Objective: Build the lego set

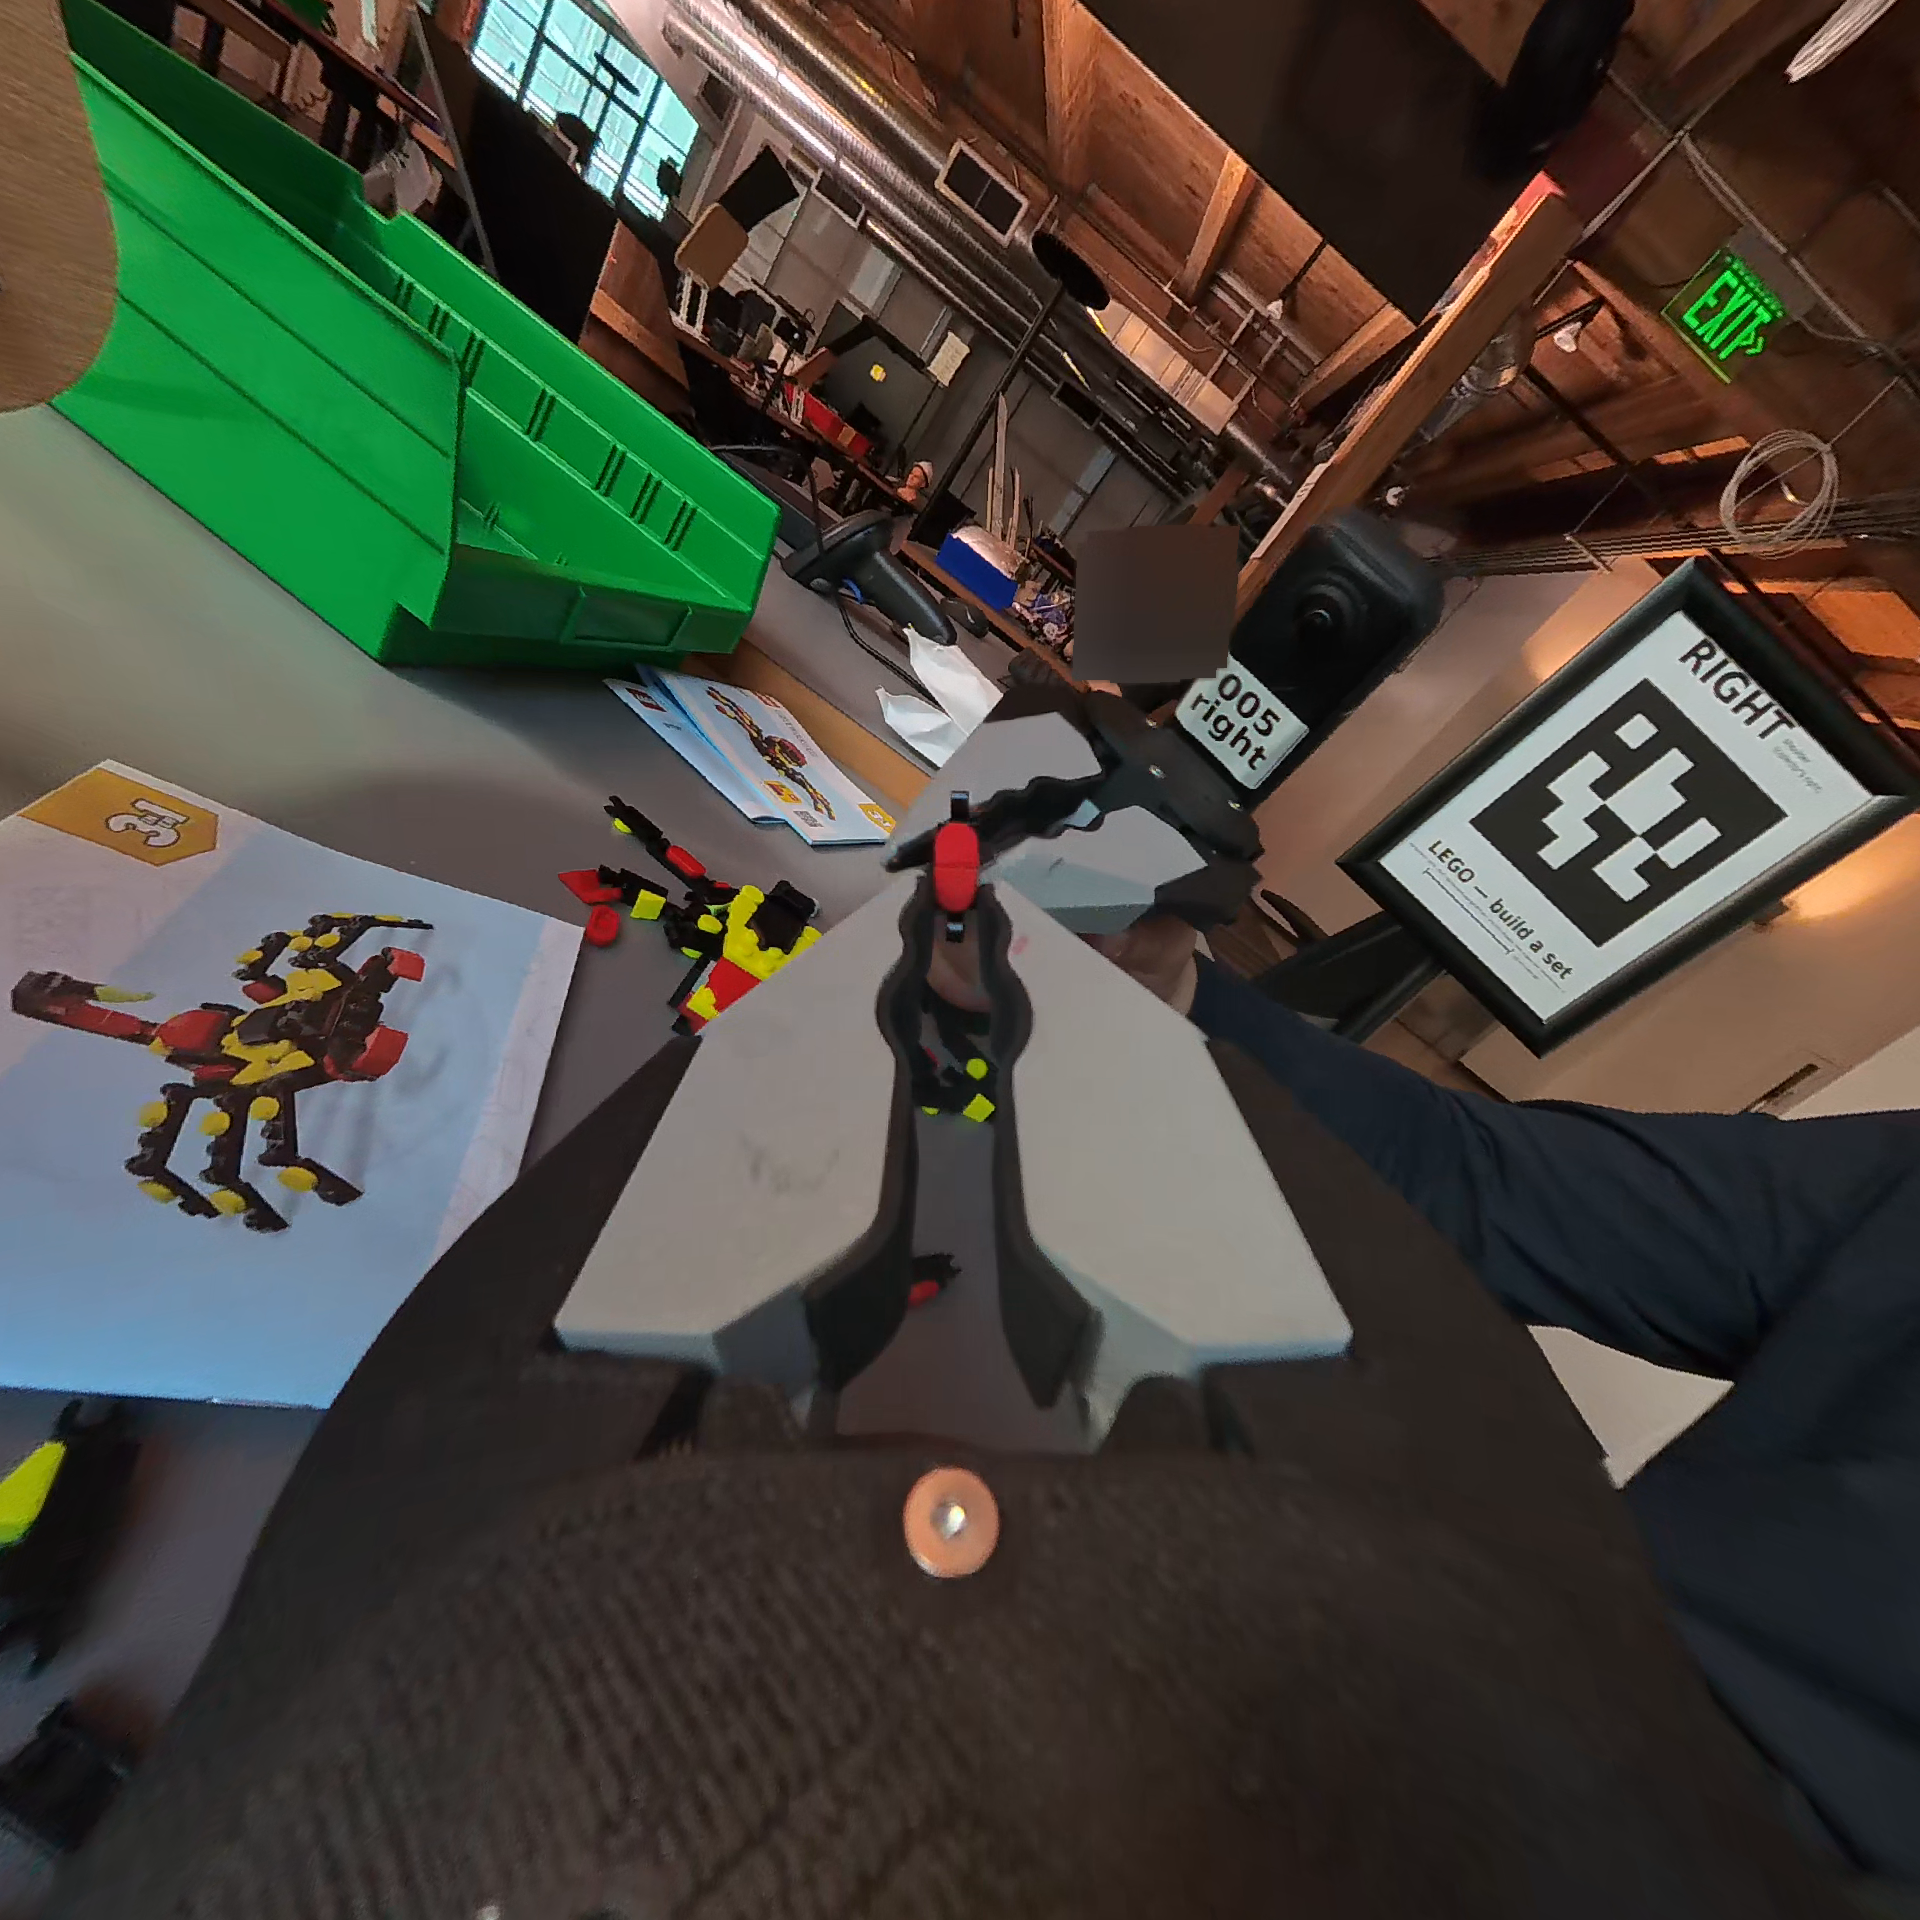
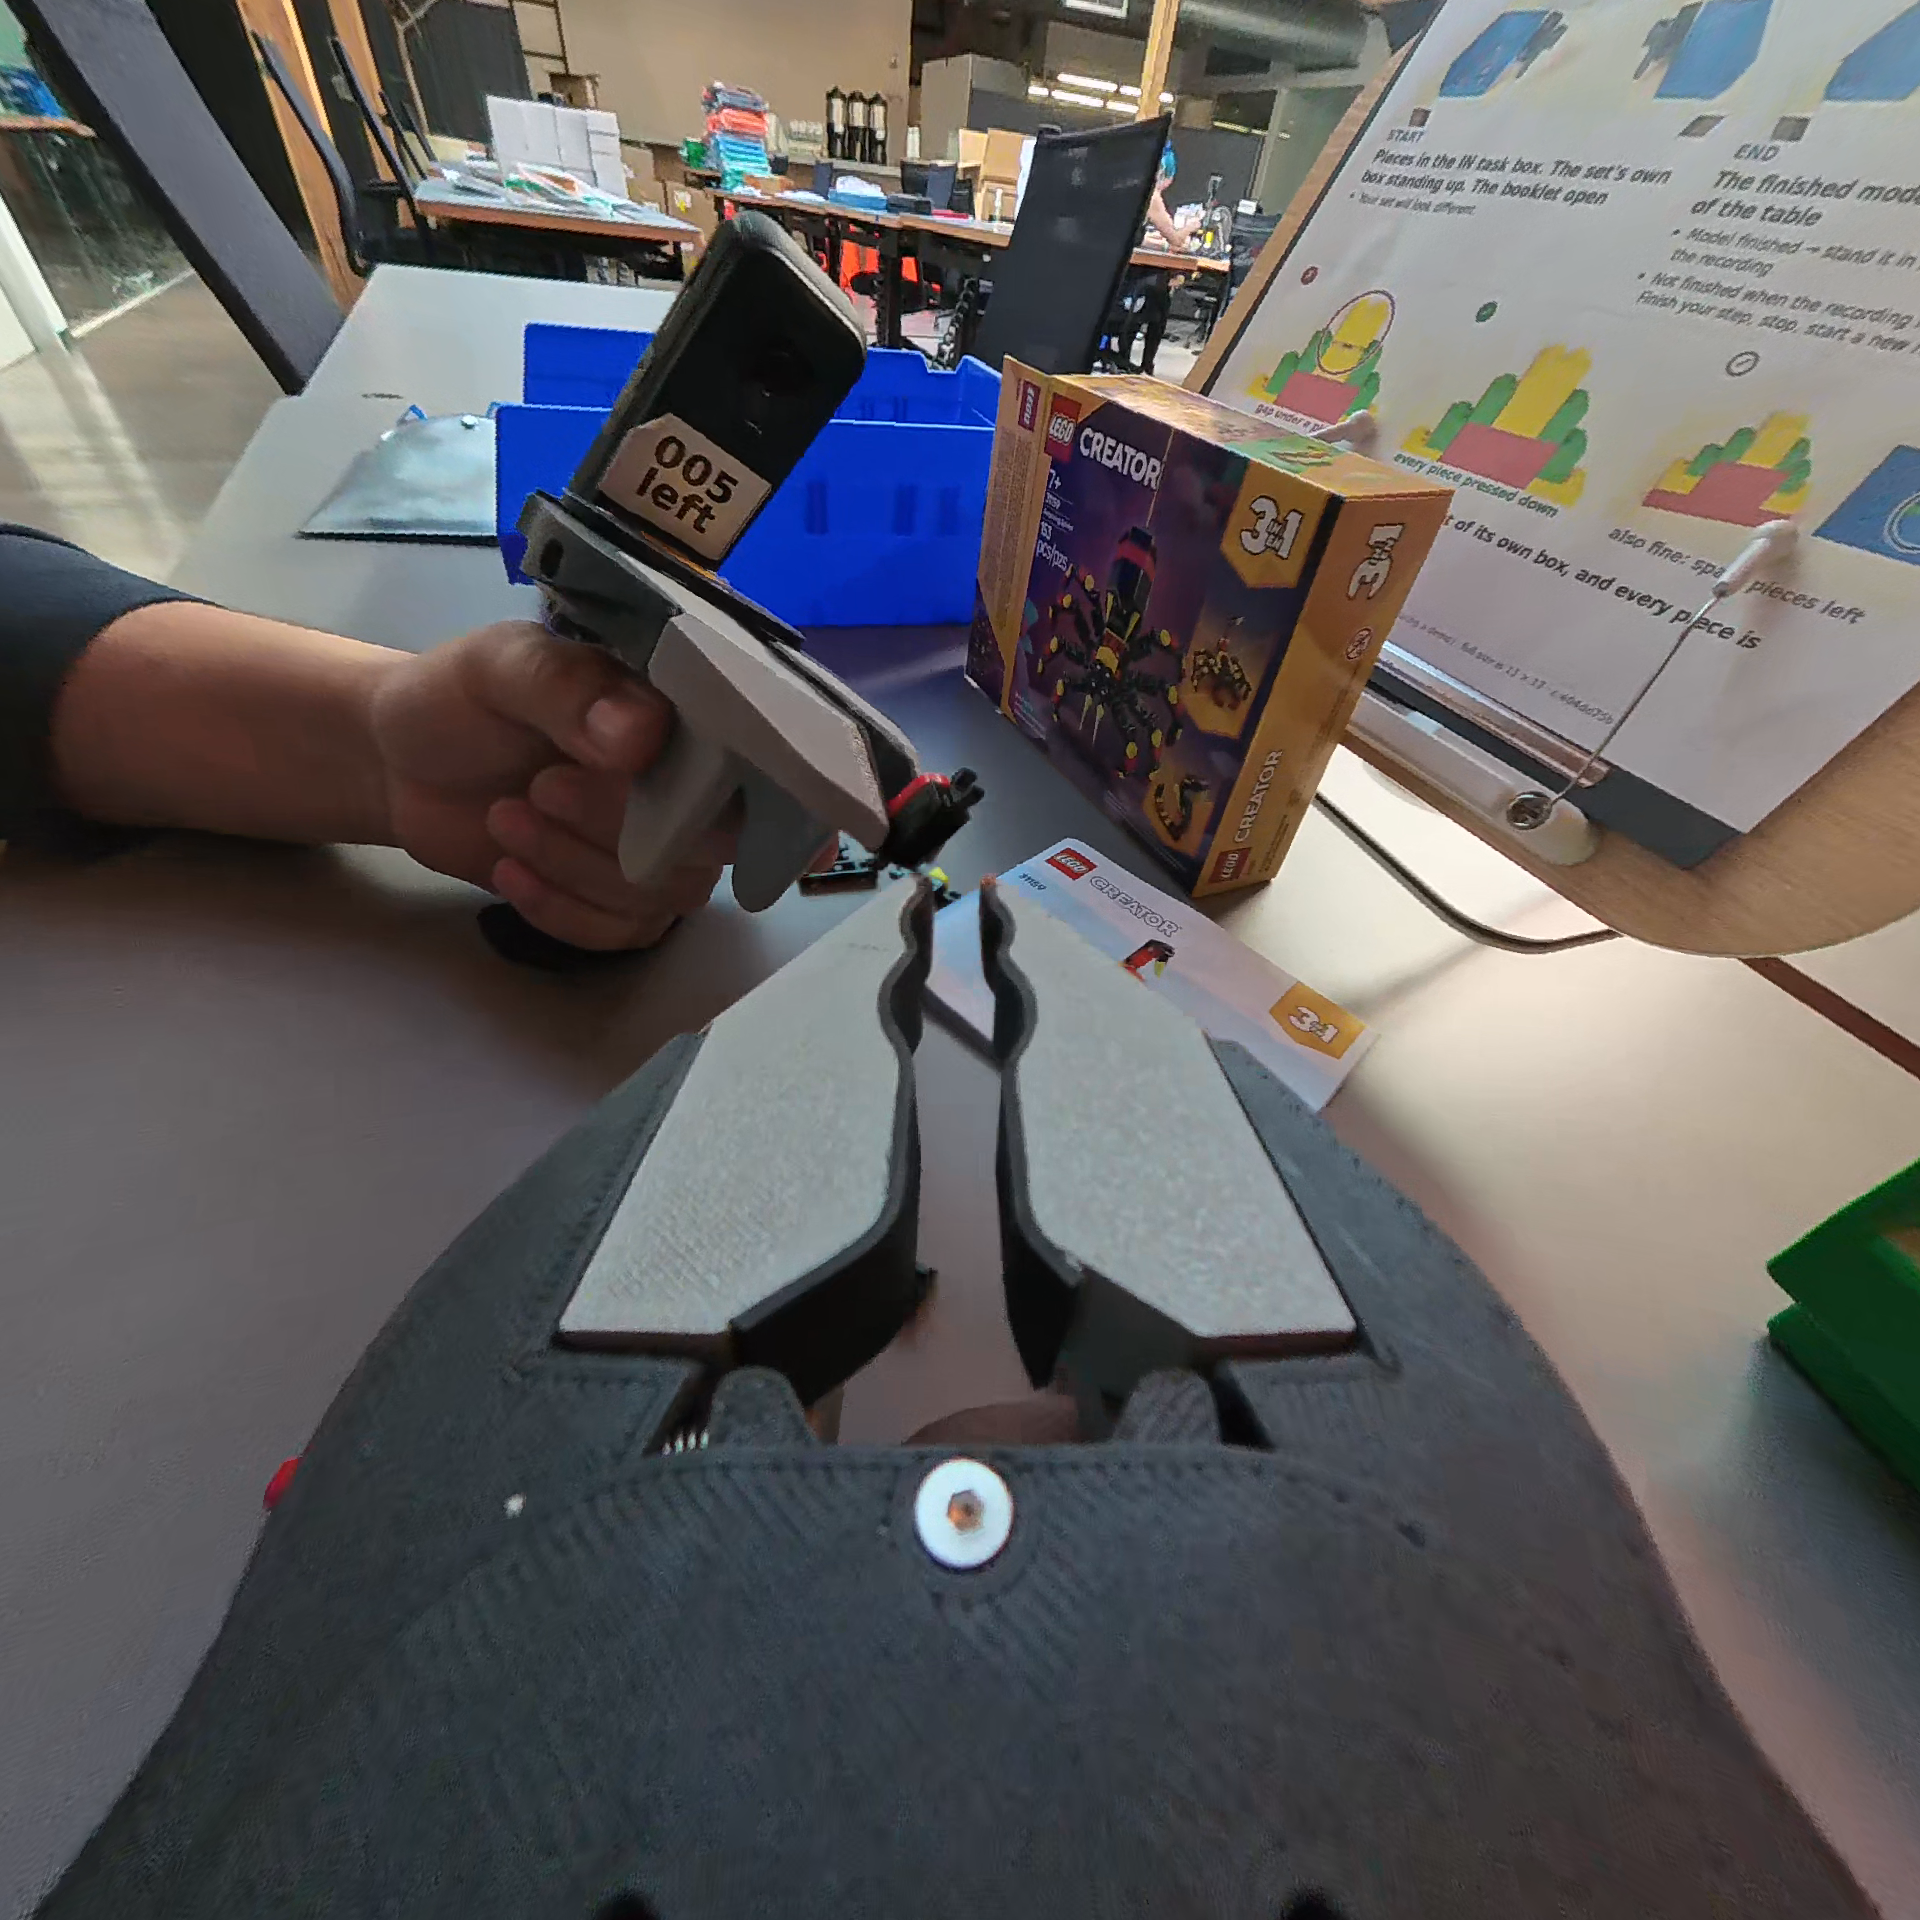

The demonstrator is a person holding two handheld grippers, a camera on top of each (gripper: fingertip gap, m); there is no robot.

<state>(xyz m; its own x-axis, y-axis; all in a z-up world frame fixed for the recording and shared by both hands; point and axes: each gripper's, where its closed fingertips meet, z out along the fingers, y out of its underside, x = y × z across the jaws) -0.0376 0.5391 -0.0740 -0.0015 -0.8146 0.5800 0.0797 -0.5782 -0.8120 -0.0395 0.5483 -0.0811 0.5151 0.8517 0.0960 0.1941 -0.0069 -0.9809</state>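
Pinching a small red-and-black lego piece (image 1: 954, 868) in my left claw (image 1: 954, 914), held up off the surface (image 1: 260, 665), w/ the right claw (image 2: 954, 885) just beside it. In its own view the right claw's tips stand a little apart w/ nothing between them; in the left view its tips look to close in around the piece's black end, tho I can't tell if they touch. My guess: step in hand is regripping or mating this piece, so keep the left pinch firm, bring the right tips square onto the black end, press straight along the studs, no twist. The loose pile of red, yellow, black pieces (image 1: 717, 914) lies on the surface below and beyond the left claw, near the open instruction booklet (image 1: 260, 1039). Left view alone shows that pile, the booklet page w/ the model pic, a green bin (image 1: 364, 416) and a framed marker sign (image 1: 1621, 810). Right view alone shows the set's box (image 2: 1195, 623) standing upright, a blue bin (image 2: 852, 499) behind my left hand (image 2: 540, 779), a second booklet (image 2: 1195, 977) and an instruction board (image 2: 1662, 364).
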